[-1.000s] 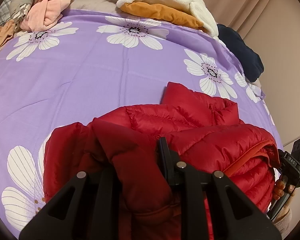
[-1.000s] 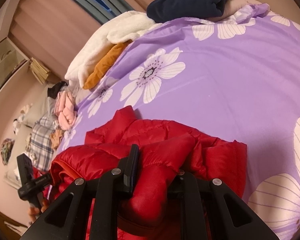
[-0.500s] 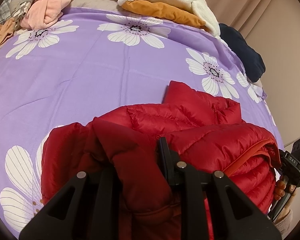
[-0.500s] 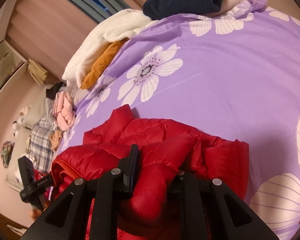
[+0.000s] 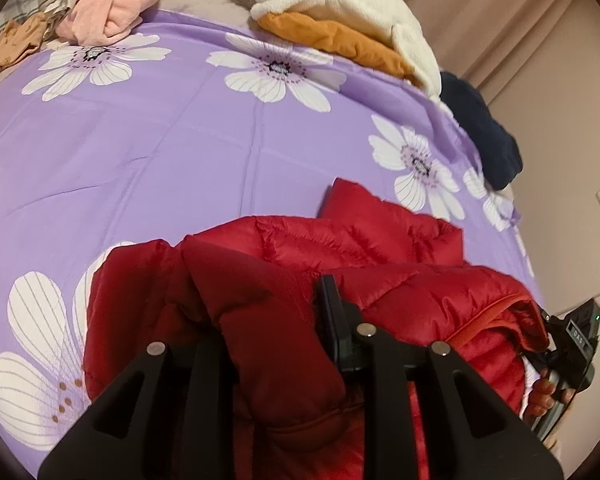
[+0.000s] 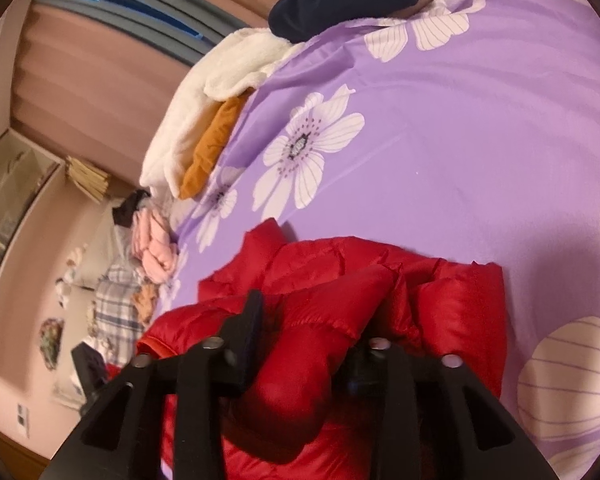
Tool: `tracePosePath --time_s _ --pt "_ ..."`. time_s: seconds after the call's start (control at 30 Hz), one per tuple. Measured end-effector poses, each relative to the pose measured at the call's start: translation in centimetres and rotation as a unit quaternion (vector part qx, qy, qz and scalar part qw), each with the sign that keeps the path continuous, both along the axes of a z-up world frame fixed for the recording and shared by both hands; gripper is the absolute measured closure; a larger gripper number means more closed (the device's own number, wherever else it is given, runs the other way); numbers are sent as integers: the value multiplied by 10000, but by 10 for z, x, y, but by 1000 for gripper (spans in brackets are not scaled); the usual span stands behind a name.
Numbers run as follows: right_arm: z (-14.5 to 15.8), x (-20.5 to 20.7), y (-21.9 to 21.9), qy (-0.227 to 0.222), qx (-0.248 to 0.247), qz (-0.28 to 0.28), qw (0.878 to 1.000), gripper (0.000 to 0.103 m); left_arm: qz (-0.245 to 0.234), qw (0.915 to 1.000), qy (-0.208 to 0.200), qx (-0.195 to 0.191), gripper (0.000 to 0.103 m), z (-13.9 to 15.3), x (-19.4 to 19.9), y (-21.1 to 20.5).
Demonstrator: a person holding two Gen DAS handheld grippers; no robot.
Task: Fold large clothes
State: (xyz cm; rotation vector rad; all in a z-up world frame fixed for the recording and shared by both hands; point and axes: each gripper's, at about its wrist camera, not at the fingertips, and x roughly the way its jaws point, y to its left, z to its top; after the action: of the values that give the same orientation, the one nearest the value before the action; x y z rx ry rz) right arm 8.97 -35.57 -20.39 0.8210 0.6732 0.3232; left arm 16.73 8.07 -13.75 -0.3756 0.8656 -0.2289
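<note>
A red puffer jacket point(image 5: 380, 256) lies bunched on the purple flowered bedsheet point(image 5: 140, 152), close in front of both grippers. My left gripper point(image 5: 268, 320) pinches a thick fold of it; the jaws are just starting to open and the left finger is hidden behind the fabric. In the right wrist view the same jacket point(image 6: 340, 264) fills the gap of my right gripper point(image 6: 308, 328). Its jaws are opening and stand wide, with the puffy fold still lying between them. The right gripper's body and the hand on it point(image 5: 572, 344) show past the jacket's orange-lined edge.
A cream fleece on an orange garment point(image 5: 340, 0) sits at the bed's far edge, a navy garment point(image 5: 484, 128) at the right corner, and pink clothes point(image 5: 112, 4) at the far left. A wall runs close along the right side. Plaid bedding point(image 6: 112, 304) lies beyond.
The right gripper's jaws have spread apart around the jacket fold, and its view has rolled. The left gripper and the jacket have hardly moved.
</note>
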Motion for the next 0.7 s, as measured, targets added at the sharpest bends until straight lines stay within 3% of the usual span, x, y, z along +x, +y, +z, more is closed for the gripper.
tracePosePath --time_s 0.13,0.2,0.27,0.33,0.53,0.7 --pt "8 -7 -6 -106 128 -181 9997 43 109 9998 -150 -124 71 11 -9 5" --pt "12 -11 -11 -152 176 -313 9992 37 188 9995 -235 -127 58 17 -14 8" --pt "16 -16 -15 -197 171 -474 9985 33 308 9987 -365 -176 32 24 -20 13" --pt "22 -23 -21 -281 134 -666 9973 31 544 9967 -594 -63 23 34 -28 19" --pt "37 -37 -24 -501 -113 -864 9949 31 708 9947 -714 214 21 42 -42 29" --pt "52 -46 -4 -661 -886 -848 9902 31 503 9927 -870 672 21 45 -56 12"
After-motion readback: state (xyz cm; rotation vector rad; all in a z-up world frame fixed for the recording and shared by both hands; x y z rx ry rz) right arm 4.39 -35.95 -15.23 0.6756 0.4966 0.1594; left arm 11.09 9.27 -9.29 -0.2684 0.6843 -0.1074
